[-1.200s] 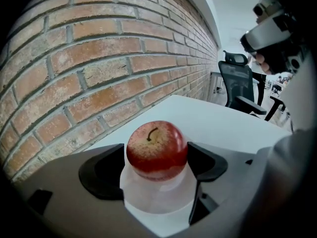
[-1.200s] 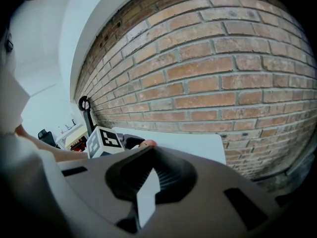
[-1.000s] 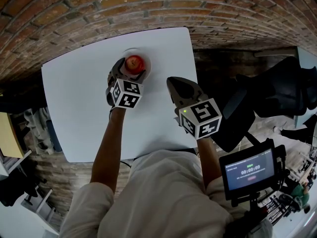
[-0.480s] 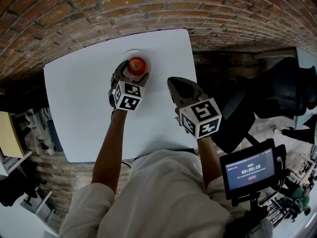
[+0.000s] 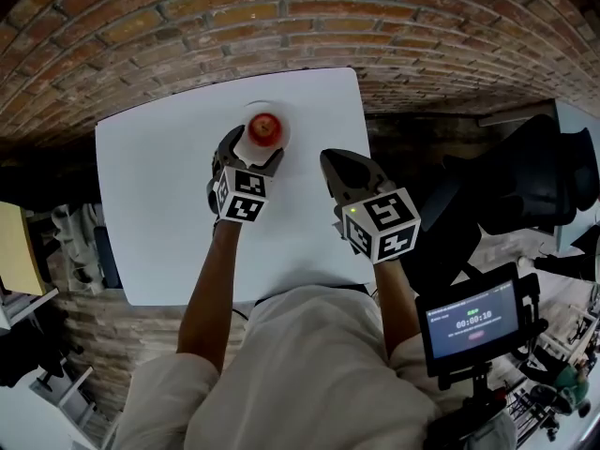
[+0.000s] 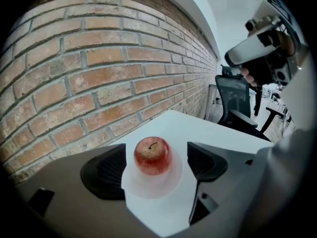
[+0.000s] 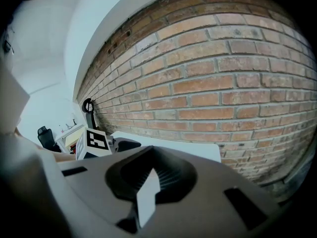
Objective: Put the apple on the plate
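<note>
A red apple [image 5: 265, 127] stands upright on a small white plate [image 5: 284, 140] near the far edge of the white table [image 5: 159, 214]. In the left gripper view the apple [image 6: 152, 155] rests on the plate [image 6: 148, 187] between the two dark pads [image 6: 106, 171], with a gap on each side. My left gripper [image 5: 251, 151] is open just on the near side of the apple and touches nothing. To the right, my right gripper [image 5: 334, 160] hovers over the table, shut and empty. In its own view the right gripper [image 7: 147, 185] shows only a thin sliver between its jaws.
A brick wall [image 5: 281, 17] runs close behind the table's far edge. A black office chair [image 5: 525, 186] stands off the right side. A screen device [image 5: 472, 322] sits at the lower right. Shelving [image 5: 56, 242] lies beyond the table's left edge.
The left gripper's jaws, which hugged the apple a second ago, now stand apart from it and sit slightly nearer to me. The right gripper has barely moved.
</note>
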{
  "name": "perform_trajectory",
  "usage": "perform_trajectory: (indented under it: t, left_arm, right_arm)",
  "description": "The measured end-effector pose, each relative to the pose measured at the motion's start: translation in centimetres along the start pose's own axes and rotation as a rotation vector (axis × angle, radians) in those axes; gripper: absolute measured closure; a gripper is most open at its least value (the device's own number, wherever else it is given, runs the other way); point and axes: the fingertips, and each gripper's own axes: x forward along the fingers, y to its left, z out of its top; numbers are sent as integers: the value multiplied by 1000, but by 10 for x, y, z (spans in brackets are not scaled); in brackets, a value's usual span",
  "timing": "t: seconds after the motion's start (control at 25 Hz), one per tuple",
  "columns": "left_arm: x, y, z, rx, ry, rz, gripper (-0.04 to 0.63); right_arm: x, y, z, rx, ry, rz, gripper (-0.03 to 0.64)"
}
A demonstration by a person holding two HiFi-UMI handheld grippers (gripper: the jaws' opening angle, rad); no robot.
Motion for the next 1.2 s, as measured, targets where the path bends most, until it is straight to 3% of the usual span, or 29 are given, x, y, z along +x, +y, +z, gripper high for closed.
perform_trajectory:
  t: [0.44, 0.8, 1.2]
  left_arm:
    - [-58, -3, 39, -72, -115, -18, 212]
    - [-125, -13, 74, -86, -255, -5, 330]
    - [-200, -19, 109, -77, -421, 42, 402]
  right_arm:
    - [-27, 22, 24, -46, -73, 3, 614]
    - [-54, 44, 42, -83, -135, -4, 614]
    - [-84, 64, 64, -134, -211, -20, 614]
